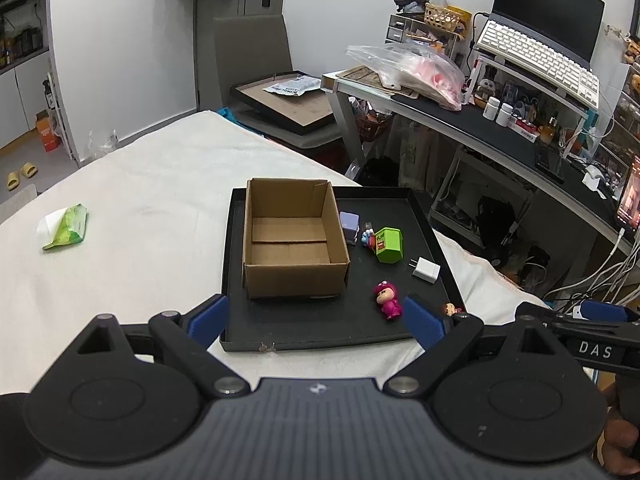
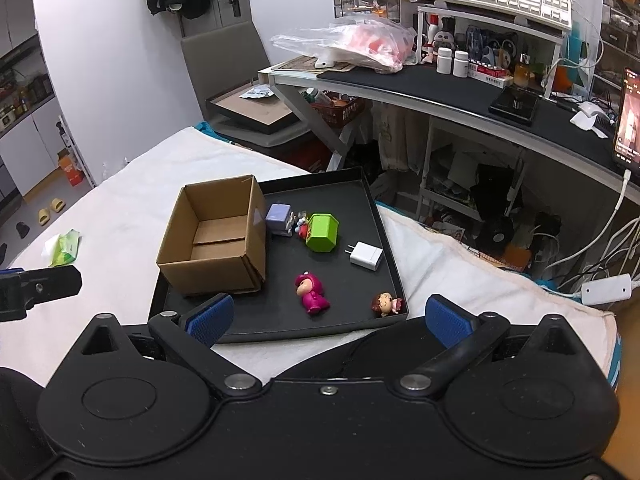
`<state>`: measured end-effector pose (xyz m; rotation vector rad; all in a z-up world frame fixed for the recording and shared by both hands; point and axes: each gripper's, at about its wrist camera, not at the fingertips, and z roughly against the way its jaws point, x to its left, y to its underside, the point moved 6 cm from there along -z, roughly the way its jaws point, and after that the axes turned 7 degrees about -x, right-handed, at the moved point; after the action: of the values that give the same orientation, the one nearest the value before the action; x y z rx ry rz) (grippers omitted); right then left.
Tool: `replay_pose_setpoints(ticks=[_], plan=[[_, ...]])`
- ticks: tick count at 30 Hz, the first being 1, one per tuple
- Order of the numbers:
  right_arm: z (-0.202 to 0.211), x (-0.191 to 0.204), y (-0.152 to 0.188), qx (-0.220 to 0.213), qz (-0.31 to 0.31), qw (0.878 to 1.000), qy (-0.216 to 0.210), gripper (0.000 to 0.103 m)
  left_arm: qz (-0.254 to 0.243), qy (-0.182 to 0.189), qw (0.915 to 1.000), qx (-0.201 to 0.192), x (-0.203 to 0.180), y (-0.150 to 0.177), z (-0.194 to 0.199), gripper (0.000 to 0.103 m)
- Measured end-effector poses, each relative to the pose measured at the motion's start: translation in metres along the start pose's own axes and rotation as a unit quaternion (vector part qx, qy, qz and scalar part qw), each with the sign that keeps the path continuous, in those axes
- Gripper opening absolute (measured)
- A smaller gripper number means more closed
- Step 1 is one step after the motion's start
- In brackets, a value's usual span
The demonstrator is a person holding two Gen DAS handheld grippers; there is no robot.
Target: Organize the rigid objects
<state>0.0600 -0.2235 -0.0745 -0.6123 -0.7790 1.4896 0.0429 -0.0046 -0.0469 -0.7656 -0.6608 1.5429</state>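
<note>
A black tray [image 1: 280,336] [image 2: 280,330] lies on the white bed. In it stands an empty open cardboard box [image 1: 294,276] [image 2: 216,268]. Right of the box lie a purple cube [image 1: 349,224] [image 2: 278,214], a green house-shaped toy [image 1: 389,245] [image 2: 322,232], a white charger [image 1: 426,270] [image 2: 366,256], a pink figurine [image 1: 387,300] [image 2: 312,294] and a small brown-haired figurine [image 1: 450,309] [image 2: 385,304]. My left gripper [image 1: 316,320] is open and empty, above the tray's near edge. My right gripper [image 2: 330,322] is open and empty, near the tray's front.
A green tissue pack [image 1: 66,228] [image 2: 66,248] lies on the bed to the left. A cluttered desk [image 1: 500,132] [image 2: 440,84] with keyboard and cables stands to the right. A chair with a picture frame [image 1: 284,100] is behind the bed.
</note>
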Motion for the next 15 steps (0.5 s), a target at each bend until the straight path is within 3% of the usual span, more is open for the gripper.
replay_pose_setpoints(ticks=[15], plan=[[0.0022, -0.0002, 0.0007, -0.006, 0.000, 1.000, 0.006, 0.103, -0.003, 0.001, 1.0000, -0.001, 0.0013, -0.0005, 0.0007, 0.093]])
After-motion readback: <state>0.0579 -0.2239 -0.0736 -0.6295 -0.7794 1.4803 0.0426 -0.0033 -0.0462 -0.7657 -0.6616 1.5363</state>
